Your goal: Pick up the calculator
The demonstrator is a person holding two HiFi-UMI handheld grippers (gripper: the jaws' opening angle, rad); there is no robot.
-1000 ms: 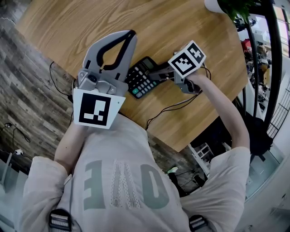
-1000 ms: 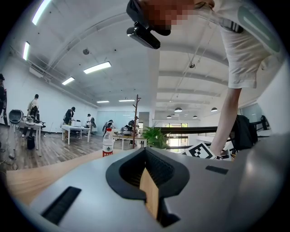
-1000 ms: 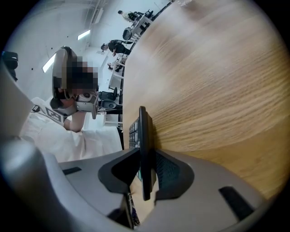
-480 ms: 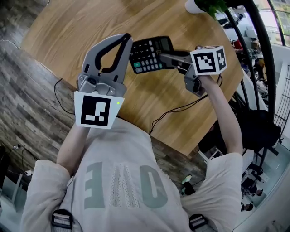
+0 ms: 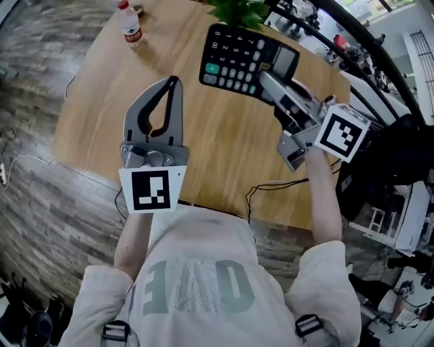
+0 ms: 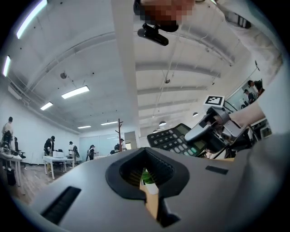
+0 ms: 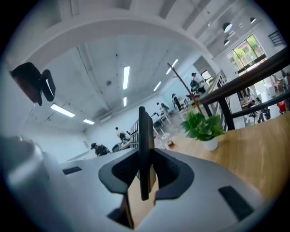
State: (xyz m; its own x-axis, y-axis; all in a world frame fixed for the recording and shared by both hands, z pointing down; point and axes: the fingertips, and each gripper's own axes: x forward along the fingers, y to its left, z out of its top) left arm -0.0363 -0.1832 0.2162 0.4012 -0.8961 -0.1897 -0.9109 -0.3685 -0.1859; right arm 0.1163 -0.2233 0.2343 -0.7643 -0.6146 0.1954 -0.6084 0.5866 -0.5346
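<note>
I count two tools, my left tool (image 5: pixel 174 81) and my right tool (image 5: pixel 266 73). There is one calculator (image 5: pixel 237 57), one water bottle (image 5: pixel 129 24), one potted plant (image 5: pixel 237 12), one black cable (image 5: pixel 271 186) and one tabletop (image 5: pixel 203 156).

A round, light wooden table (image 5: pixel 217 142) lies below the left gripper (image 5: pixel 173 83). Beyond that gripper, a clear plastic water bottle with a red cap (image 5: pixel 129 26) stands upright. Ahead of the right gripper (image 5: pixel 263 73) stands a leafy green plant in a white pot (image 7: pixel 205 130). Behind it, a thin black cable (image 5: pixel 270 187) trails off the table edge. Grey wood-plank flooring (image 5: pixel 41 190) surrounds the table.
</note>
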